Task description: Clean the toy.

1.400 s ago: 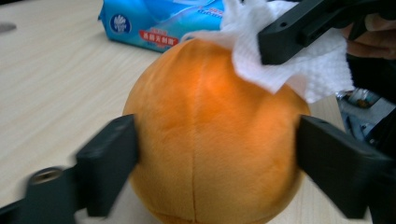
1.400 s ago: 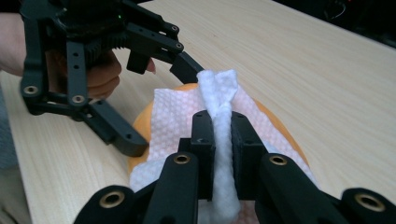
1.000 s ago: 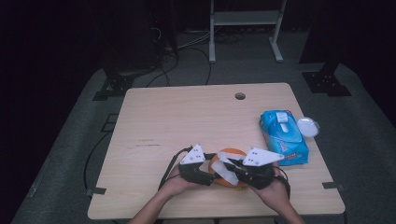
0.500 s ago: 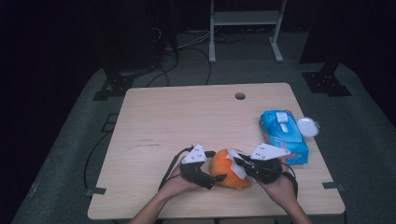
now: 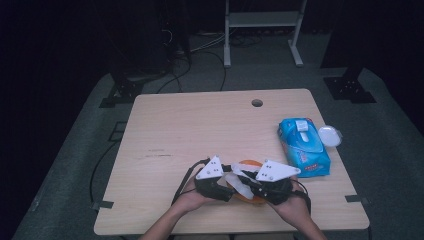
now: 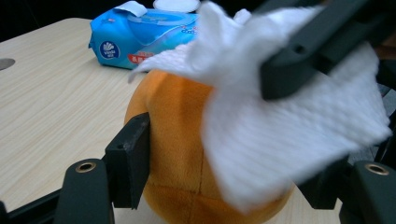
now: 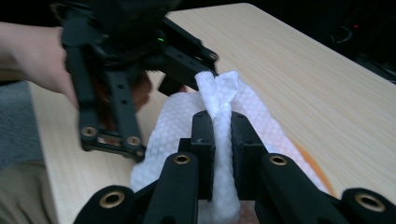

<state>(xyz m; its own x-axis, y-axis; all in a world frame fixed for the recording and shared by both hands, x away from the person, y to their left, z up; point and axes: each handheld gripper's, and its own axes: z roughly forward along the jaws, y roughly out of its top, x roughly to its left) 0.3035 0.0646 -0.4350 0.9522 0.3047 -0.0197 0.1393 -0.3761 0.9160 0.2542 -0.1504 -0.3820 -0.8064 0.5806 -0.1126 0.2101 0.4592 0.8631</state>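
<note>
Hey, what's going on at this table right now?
A person is wiping an orange plush ball near the front edge of the table. The left hand-held gripper has just been closing its jaws around the ball, while the right hand-held gripper is shut on a white wipe draped over it. A blue pack of wipes lies to the right, with a white lid beside it.

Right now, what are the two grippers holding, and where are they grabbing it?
The right gripper pinches a bunched fold of the white wipe. The left gripper grips the orange plush ball by its sides, low down.
</note>
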